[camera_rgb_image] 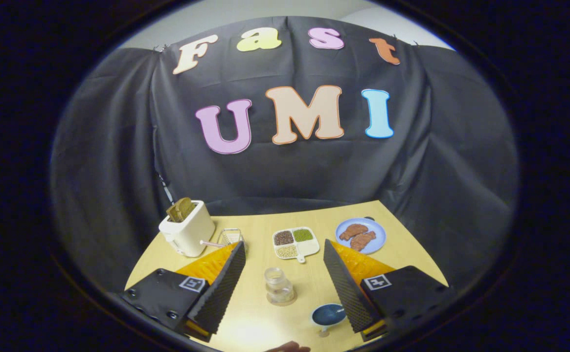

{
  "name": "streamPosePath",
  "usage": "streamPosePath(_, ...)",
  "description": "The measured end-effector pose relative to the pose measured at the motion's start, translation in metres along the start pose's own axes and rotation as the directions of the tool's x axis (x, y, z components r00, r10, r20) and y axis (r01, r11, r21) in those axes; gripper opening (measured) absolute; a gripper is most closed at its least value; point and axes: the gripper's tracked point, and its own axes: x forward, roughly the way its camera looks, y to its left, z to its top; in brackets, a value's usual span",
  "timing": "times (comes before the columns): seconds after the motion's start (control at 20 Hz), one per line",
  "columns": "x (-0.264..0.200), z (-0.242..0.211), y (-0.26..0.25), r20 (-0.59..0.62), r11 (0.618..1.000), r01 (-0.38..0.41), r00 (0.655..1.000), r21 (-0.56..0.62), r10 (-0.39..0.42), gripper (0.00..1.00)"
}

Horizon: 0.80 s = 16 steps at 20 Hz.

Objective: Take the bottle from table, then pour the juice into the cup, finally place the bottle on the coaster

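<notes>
My gripper (284, 244) is open above the wooden table (260, 318), its fingers spread wide with nothing between them. A small clear glass vessel (280, 286) stands upright on the table in the gap between the fingers, touching neither. A blue round cup with a pale rim (328, 314) sits close to the inner side of the right finger. At the near table edge a brownish rounded thing (288, 347) is cut off; I cannot tell what it is. I cannot make out a coaster for certain.
Beyond the fingers, a white toaster with toast (187, 234) stands at the back left with a small wire basket (230, 238) beside it. A white divided dish of grains (295, 243) lies mid-table. A blue plate with brown food (360, 235) is at the back right.
</notes>
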Motion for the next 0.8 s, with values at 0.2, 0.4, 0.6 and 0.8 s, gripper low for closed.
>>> streamPosePath(0.2,-0.011,0.005,-0.005,0.003,1.000,-0.026,1.000,-0.009,0.026,1.00)
streamPosePath(0.4,-0.023,0.002,-0.005,0.001,0.997,-0.068,0.998,-0.043,0.068,1.00)
streamPosePath(0.6,-0.034,0.000,-0.002,0.001,0.994,-0.098,0.995,-0.042,0.098,1.00)
streamPosePath(0.8,-0.041,-0.006,-0.004,-0.008,0.993,-0.108,0.994,-0.044,0.107,1.00)
